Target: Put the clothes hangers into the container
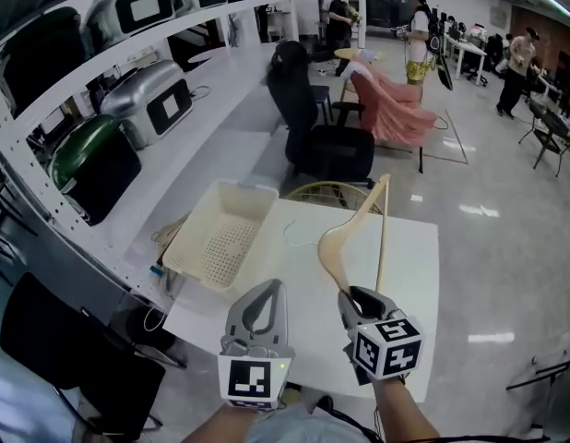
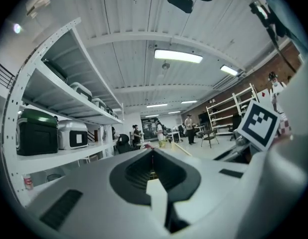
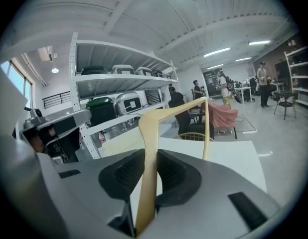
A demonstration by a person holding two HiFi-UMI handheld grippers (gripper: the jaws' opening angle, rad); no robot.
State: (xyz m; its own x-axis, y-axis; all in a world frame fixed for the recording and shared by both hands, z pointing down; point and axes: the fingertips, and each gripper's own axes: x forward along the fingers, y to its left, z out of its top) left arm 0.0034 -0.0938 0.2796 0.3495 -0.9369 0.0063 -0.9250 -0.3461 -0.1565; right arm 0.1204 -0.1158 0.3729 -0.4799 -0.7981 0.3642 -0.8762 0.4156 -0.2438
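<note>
A pale wooden clothes hanger (image 1: 355, 232) is held up above the white table (image 1: 409, 275), its long bar pointing away from me. My right gripper (image 1: 352, 296) is shut on one arm of the hanger (image 3: 150, 148), which runs up between the black pads (image 3: 170, 171). The cream perforated container (image 1: 222, 235) stands on the table's left part, and I see nothing inside it. My left gripper (image 1: 266, 291) hovers near the table's front edge, below the container, its jaws closed together on nothing. In the left gripper view that gripper (image 2: 153, 169) faces level into the room.
A white shelf (image 1: 207, 109) with several boxy appliances runs along the left. A black office chair (image 1: 322, 137) and a round yellow wire frame (image 1: 331, 192) stand just behind the table. People stand far back in the room. A black chair (image 1: 73, 358) sits at the near left.
</note>
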